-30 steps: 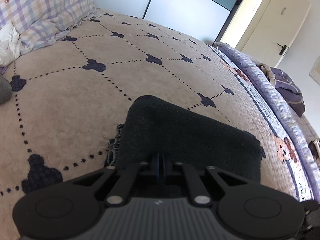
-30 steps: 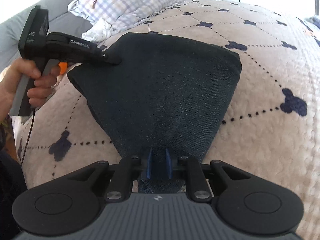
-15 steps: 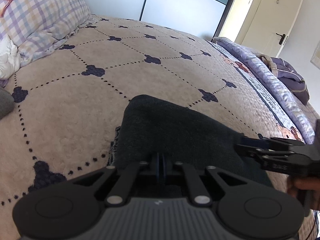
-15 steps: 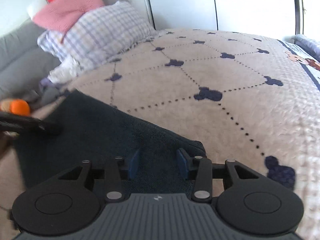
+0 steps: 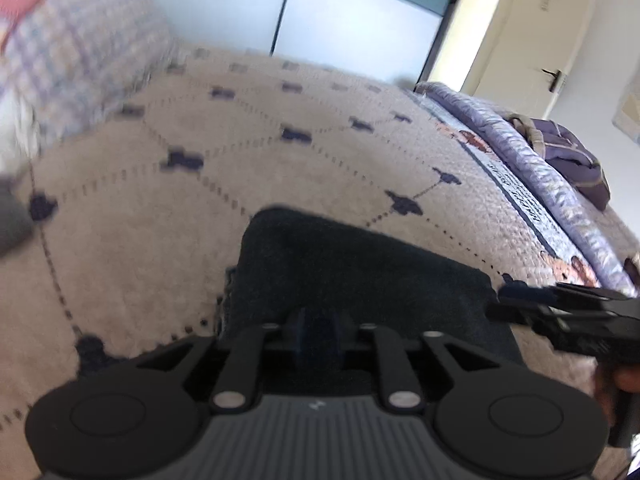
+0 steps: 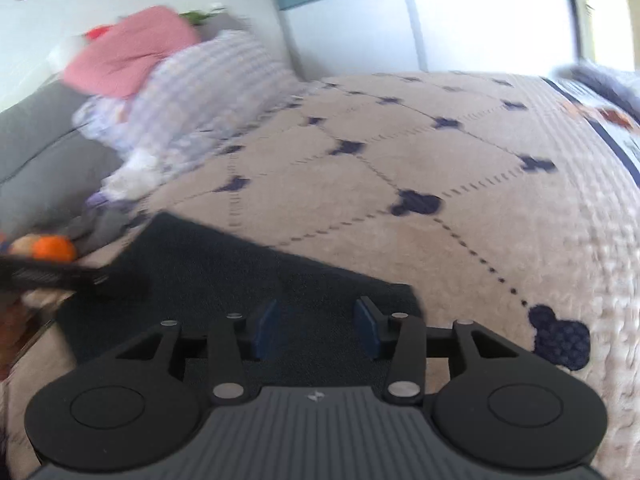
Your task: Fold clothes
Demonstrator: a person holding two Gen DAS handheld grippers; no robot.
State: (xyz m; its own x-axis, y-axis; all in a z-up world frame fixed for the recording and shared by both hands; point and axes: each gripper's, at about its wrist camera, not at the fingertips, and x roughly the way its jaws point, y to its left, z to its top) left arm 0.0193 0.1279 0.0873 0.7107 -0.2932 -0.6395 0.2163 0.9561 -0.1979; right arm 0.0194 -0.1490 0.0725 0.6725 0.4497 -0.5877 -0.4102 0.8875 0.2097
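A dark navy garment (image 5: 352, 276) lies folded flat on the beige bedspread (image 5: 140, 240). My left gripper (image 5: 318, 332) sits at its near edge with the jaws opening; the blue pads stand slightly apart and the cloth lies loose between them. In the right wrist view the same garment (image 6: 240, 272) stretches off to the left. My right gripper (image 6: 316, 326) hovers open over its near corner, pads wide apart and gripping nothing. Each gripper shows in the other's view: the right gripper (image 5: 516, 308) at the garment's right corner, the left gripper (image 6: 80, 276) at its left side.
A plaid pillow (image 6: 208, 92) and a pink cushion (image 6: 128, 48) are piled at the head of the bed. Purple clothes (image 5: 572, 160) lie on the far edge strip. An orange object (image 6: 54, 248) sits beside the left gripper. A door (image 5: 532, 40) stands beyond.
The right gripper released the garment's corner, opened wide and swung right toward the bedspread. The left jaws, shut on the cloth before, have parted. The garment now rests folded.
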